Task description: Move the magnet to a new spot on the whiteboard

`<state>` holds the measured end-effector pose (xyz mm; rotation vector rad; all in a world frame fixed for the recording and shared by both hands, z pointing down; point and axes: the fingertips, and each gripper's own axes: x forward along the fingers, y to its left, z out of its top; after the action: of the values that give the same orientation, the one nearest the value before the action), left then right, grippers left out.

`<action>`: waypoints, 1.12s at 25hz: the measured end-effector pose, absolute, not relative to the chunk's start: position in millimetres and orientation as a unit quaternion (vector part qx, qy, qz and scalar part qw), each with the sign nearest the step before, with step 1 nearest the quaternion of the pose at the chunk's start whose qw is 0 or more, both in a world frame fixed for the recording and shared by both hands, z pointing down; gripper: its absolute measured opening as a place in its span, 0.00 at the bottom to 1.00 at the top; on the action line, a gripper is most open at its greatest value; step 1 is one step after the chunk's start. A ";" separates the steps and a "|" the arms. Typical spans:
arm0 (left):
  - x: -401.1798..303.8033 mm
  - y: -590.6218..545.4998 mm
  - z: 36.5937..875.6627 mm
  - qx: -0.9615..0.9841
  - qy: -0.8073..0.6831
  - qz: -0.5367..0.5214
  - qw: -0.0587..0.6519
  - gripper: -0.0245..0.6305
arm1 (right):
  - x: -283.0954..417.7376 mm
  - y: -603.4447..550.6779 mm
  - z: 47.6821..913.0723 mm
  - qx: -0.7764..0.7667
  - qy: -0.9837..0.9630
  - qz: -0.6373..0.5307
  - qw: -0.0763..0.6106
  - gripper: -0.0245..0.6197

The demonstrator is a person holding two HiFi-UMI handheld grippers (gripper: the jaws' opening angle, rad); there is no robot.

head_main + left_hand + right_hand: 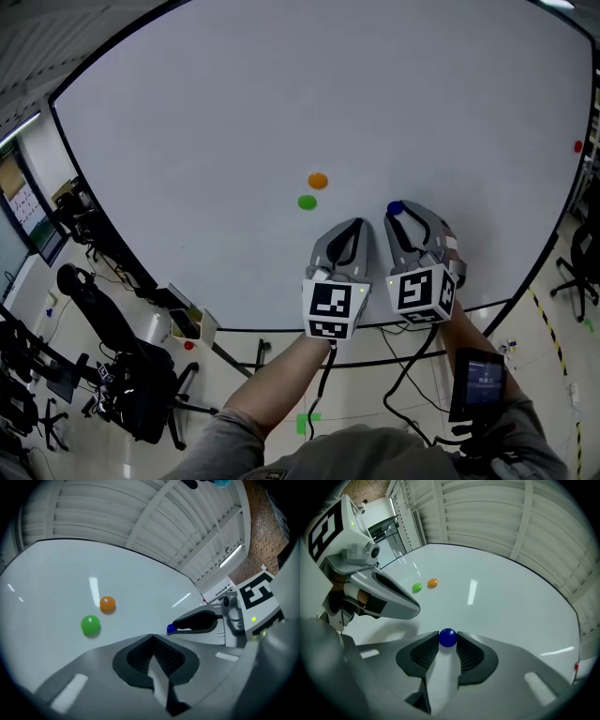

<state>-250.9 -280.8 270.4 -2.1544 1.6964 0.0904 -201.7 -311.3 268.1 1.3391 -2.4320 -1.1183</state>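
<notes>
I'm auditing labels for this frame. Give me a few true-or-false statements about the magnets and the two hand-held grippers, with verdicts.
1. The right hand-held gripper has the blue magnet between its jaws. True.
2. The left hand-held gripper holds the green magnet. False: its jaws are together with nothing between them, and the green magnet sits on the whiteboard, apart from it.
3. The orange magnet touches the green magnet. False: they are close, but a gap of bare board shows between them.
4. A small red dot sits near the whiteboard's right edge. True.
</notes>
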 end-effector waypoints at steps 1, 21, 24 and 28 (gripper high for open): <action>-242.6 -283.6 269.3 -0.774 0.601 0.033 0.198 0.04 | -193.6 -311.7 265.6 0.450 -0.807 -0.374 0.074 0.24; -38.8 -358.5 247.9 -0.834 0.504 0.060 0.215 0.04 | 7.4 -379.4 247.5 0.533 -0.765 -0.350 0.090 0.24; -8.0 -369.4 245.4 -0.841 0.492 0.063 0.217 0.04 | 41.6 -392.1 242.6 0.546 -0.759 -0.344 0.087 0.24; 53.0 -385.1 235.5 -0.848 0.474 0.069 0.225 0.04 | 104.1 -414.3 232.5 0.560 -0.753 -0.337 0.082 0.24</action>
<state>53.0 -385.1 235.5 -2.3403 1.3079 0.1896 104.1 -414.3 232.5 1.6715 -2.2485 -1.0071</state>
